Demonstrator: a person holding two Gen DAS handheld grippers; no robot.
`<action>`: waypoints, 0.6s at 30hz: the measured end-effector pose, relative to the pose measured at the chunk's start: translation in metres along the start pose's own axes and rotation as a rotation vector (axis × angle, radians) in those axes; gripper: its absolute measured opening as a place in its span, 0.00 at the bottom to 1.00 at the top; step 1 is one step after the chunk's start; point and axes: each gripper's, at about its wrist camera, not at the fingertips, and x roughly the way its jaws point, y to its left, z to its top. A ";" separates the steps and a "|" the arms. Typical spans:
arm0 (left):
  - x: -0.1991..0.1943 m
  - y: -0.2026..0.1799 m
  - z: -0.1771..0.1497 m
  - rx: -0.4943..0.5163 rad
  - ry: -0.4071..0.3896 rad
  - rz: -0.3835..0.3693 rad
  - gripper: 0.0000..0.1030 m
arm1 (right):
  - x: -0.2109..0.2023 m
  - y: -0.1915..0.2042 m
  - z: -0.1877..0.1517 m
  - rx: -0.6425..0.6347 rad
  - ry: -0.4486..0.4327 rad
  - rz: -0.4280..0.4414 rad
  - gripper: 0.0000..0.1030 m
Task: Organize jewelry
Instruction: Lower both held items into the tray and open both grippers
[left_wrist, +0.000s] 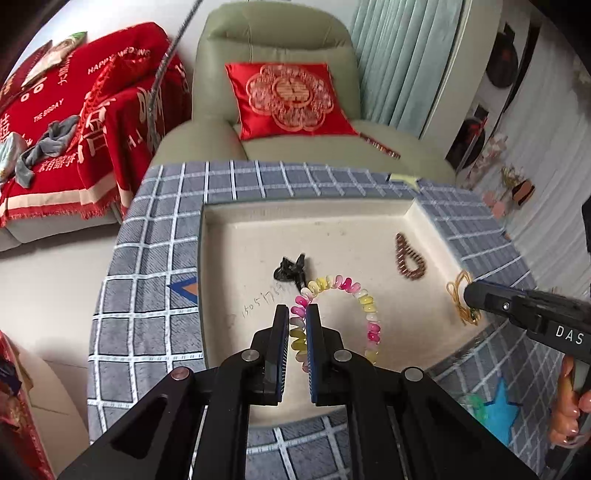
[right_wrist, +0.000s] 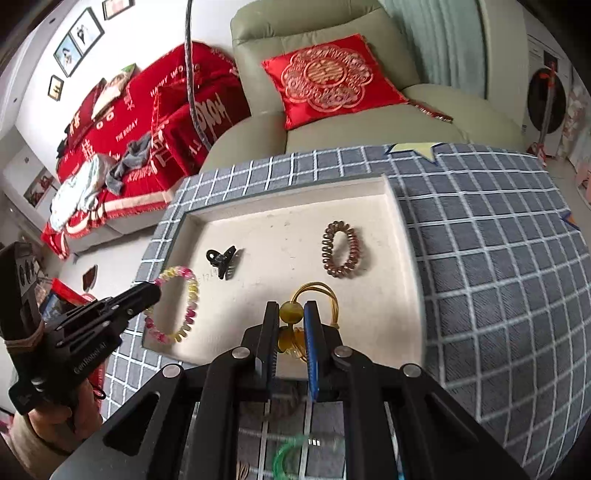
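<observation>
Tray holds my left gripper clenched on pink-yellow spiral bracelet, my right gripper grasping yellow beaded tie — black claw clip, brown coil farther back

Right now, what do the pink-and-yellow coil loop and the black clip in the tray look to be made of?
The pink-and-yellow coil loop looks like glossy, translucent plastic: its spiral turns let light through. The black clip seems hard, shiny plastic, judging by bright glints on its toothed arms, though painted metal can't be ruled out. The tray looks matte and off-white.
</observation>
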 end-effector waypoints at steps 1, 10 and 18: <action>0.009 0.000 -0.001 0.010 0.022 0.008 0.23 | 0.009 0.001 0.002 -0.006 0.013 -0.001 0.14; 0.052 -0.008 0.004 0.039 0.109 0.047 0.23 | 0.061 -0.006 0.003 -0.018 0.082 -0.026 0.14; 0.077 -0.016 0.014 0.100 0.095 0.134 0.23 | 0.085 -0.024 0.016 0.002 0.080 -0.086 0.14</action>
